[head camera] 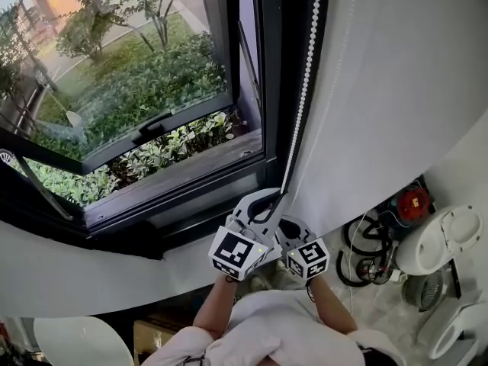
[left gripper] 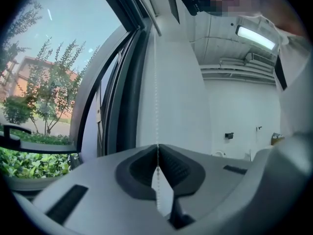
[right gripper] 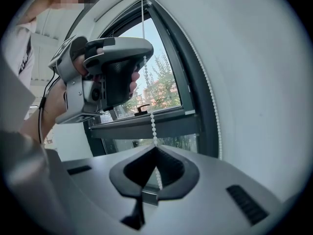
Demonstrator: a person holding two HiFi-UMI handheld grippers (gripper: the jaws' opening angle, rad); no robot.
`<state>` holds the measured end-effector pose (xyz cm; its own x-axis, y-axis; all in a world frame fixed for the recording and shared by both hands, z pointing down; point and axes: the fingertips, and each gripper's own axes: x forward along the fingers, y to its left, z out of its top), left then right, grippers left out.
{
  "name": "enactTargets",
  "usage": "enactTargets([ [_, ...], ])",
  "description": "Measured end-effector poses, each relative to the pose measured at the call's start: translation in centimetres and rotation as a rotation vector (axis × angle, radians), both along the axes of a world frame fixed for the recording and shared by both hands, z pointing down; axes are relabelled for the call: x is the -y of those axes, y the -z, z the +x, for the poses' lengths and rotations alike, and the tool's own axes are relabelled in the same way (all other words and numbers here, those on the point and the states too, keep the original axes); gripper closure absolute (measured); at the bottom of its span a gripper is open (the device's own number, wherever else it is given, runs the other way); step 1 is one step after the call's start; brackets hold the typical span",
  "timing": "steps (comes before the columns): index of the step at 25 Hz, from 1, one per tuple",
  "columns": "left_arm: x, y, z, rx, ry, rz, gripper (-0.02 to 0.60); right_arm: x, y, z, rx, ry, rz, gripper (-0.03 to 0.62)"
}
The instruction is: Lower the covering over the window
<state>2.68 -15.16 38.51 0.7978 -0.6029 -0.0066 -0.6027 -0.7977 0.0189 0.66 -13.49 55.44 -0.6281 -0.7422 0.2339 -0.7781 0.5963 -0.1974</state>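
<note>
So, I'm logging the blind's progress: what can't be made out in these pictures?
- Top of the bead chain: cut off by the head view's upper edge.
- Chain's lower loop: hidden behind the left hand-held gripper and right hand-held gripper, head view.
- Lower edge of the covering: not identifiable in any view.

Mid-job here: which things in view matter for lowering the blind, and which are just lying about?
For the job:
blind
chain, clamped by both grippers
left gripper
right gripper
window

Lying about:
cables
red device
white appliance
</note>
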Motion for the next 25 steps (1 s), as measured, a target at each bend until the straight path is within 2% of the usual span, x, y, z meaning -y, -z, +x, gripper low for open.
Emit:
enactTargets([
  [18,-0.7,-6.7,-0.9,0.032,0.019,-0.106,0.563,-1.0,-6.6,-0.6,-0.047,0.011,-0.152,0.597],
  [25,-1.2,-9.4,-0.4,0.074,0.013,-0.132,0.563,-1.7,-9.2,-0.5,-0.078,0.017,-0.219,0.596],
])
